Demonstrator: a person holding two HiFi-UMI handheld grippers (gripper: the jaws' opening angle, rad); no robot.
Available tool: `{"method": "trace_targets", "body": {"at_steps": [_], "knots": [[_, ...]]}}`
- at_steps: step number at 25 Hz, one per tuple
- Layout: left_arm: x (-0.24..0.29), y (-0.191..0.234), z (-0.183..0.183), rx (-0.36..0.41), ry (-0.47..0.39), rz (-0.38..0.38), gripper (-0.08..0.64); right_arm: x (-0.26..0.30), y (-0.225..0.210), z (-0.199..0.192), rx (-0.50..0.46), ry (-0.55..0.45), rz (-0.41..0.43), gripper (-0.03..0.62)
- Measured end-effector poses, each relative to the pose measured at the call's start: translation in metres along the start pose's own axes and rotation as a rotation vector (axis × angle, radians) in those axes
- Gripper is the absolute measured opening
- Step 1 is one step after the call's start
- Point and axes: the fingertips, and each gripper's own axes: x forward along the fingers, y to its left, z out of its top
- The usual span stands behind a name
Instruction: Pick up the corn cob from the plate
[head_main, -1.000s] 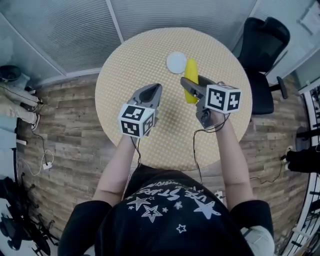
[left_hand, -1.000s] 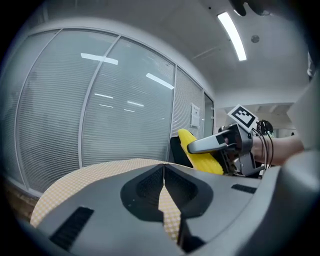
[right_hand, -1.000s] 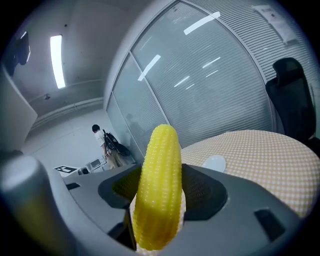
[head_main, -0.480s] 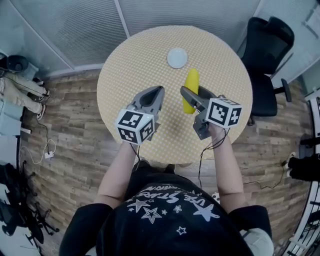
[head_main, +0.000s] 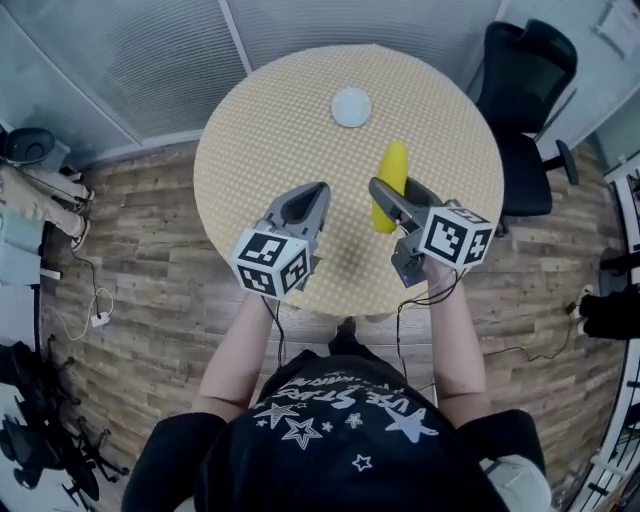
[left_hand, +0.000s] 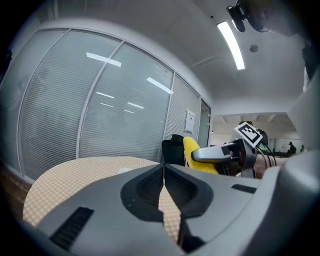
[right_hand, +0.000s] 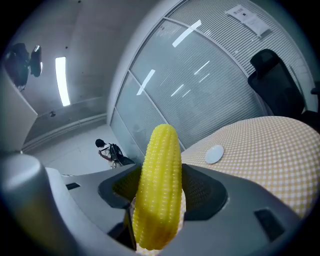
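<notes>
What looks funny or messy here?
Nothing is spilled or broken. The corn cob is off the small white plate, clamped in the right gripper above the round table. The left gripper is shut and empty.

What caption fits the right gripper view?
Right gripper clamps the yellow corn cob; white plate sits on table behind.

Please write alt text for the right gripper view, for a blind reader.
The right tongs are shut on a yellow corn cob. Behind it stand a checked table with a white plate, and a glass wall with blinds.
</notes>
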Motion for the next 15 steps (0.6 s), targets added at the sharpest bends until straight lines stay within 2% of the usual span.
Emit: {"method": "trace_targets", "body": {"at_steps": [6,15], "knots": [[-0.047,-0.003,-0.001,0.030,0.000,-0.002,0.011,-0.017,0.038,-0.020,-0.013,-0.018,-0.036,0.255],[-0.127,-0.035,-0.008,0.041,-0.011,-0.060,0.011,-0.059,0.100,-0.060,-0.021,-0.073,-0.081,0.255]]}}
